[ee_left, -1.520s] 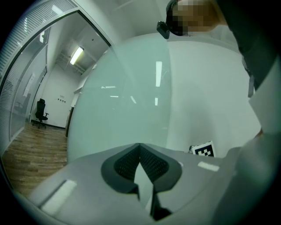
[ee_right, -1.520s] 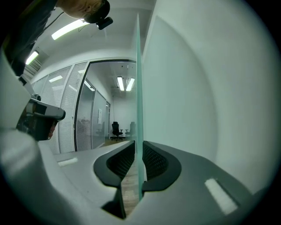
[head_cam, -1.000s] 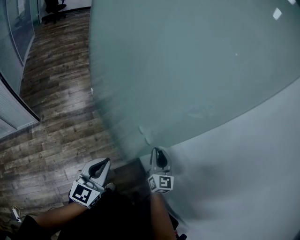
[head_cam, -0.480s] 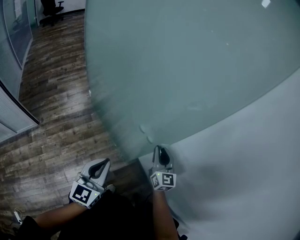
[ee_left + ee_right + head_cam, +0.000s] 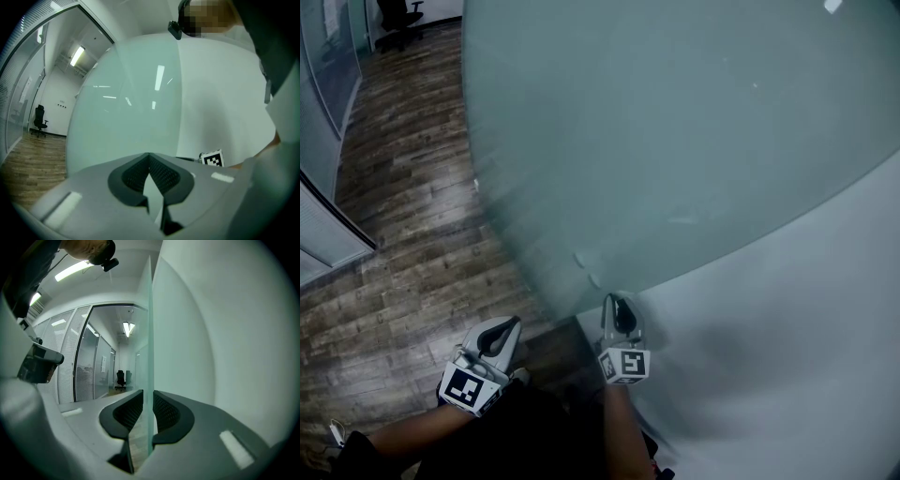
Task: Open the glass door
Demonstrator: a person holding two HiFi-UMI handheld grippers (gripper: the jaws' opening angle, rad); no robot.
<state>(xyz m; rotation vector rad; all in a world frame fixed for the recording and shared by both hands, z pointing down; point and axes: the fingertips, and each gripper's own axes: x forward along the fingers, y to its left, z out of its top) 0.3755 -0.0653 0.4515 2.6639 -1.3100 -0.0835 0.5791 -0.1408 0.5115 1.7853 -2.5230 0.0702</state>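
The right gripper (image 5: 147, 403) is clamping its jaws on the edge of the glass door (image 5: 675, 141), just beside the wall (image 5: 787, 328). The left gripper (image 5: 149, 158) is idling clenched and empty. A twisting pull risks the smooth pane slipping free.

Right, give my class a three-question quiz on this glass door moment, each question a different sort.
1. True or false: the left hand-held gripper is clamped on the glass door.
2. What stands between the jaws of the right hand-held gripper? A) a round handle B) the door's edge C) nothing
3. Fill in: far down the corridor stands a dark office ____.
Key: 1 false, its jaws are together on nothing; 2 B; 3 chair.
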